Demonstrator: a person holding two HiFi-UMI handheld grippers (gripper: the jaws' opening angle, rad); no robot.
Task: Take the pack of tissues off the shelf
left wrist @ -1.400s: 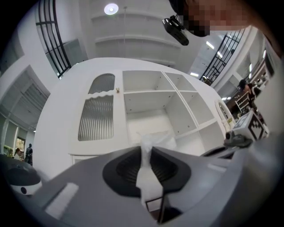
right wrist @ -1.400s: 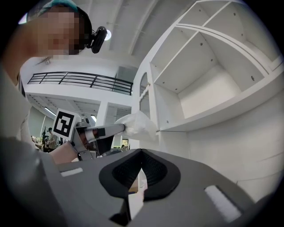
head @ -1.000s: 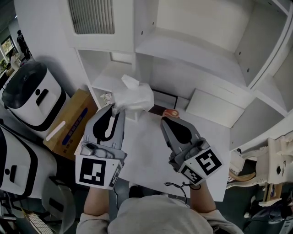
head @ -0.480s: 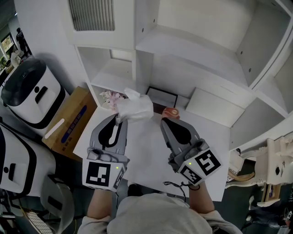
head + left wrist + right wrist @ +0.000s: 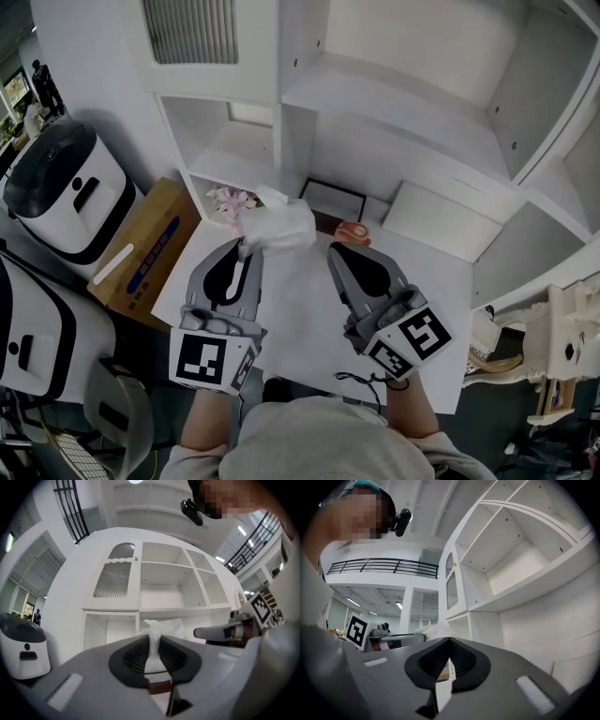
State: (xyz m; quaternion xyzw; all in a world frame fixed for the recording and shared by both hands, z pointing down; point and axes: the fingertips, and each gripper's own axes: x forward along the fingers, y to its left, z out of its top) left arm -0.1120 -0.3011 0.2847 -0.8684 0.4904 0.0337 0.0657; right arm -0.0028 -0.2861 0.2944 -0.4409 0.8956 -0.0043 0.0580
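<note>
A white shelf unit (image 5: 394,103) fills the upper half of the head view, with a white table (image 5: 305,314) set in front of it at the centre of the frame. The pack of tissues (image 5: 281,223) is at the centre of the head view, clear of the shelves. It is held up in front of the lower compartments, over the far edge of the table. The left tool (image 5: 246,246) is at lower left of centre, and its jaws are pinching the crumpled plastic wrap at the near end of the pack. In the left gripper view the left tool (image 5: 153,641) has the wrap of the pack (image 5: 161,627) pressed between its two dark pads, and the body of the pack rises beyond the tips. The right tool (image 5: 339,248) is at lower right of centre, over the table and just beside the pack without touching it. In the right gripper view its tips (image 5: 449,641) are pressed together with nothing between them. A bunch of pink flowers (image 5: 232,199) sits in the lower left compartment, just behind the pack. A dark picture frame (image 5: 330,199) lies at the back of the table. At the left of the frame, a cardboard box (image 5: 150,244) stands beside a white and black appliance (image 5: 66,192).
</note>
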